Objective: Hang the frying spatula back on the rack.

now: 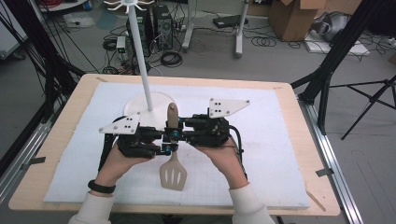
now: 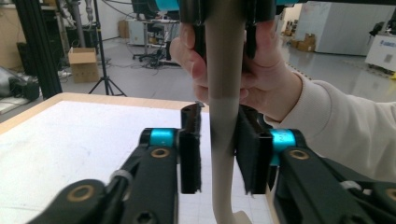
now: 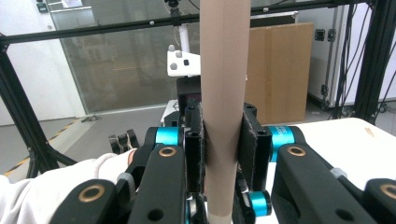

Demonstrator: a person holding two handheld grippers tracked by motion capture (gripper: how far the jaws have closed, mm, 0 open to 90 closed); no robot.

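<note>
Closest to the camera are my two forearms in white sleeves, coming in from 6 o'clock, a black band on the left wrist. Just ahead of them the slotted head of the beige spatula (image 1: 173, 173) hangs over the white mat (image 1: 280, 154) on the tabletop (image 1: 60, 140), a bit below the middle of the high view.

The spatula's handle runs up toward 12 o'clock, and both of my tools meet on it from either side. My left hand-held gripper (image 1: 164, 142) comes in from 9 o'clock. In the left gripper view the handle sits between its pads; the right pad is against it, and on the left I see a thin sliver of gap, so I can't honestly tell if it's clamped. No such doubt about my right hand-held gripper (image 1: 173, 133), which comes in from 3 o'clock and is clamped tight on the handle, a little higher up than the left one; its own view shows both pads pressed flat against the beige shaft.

Past the handle tip, at about 12 o'clock, stands a white rack pole (image 1: 142, 60) on a round white base (image 1: 140, 105).
</note>
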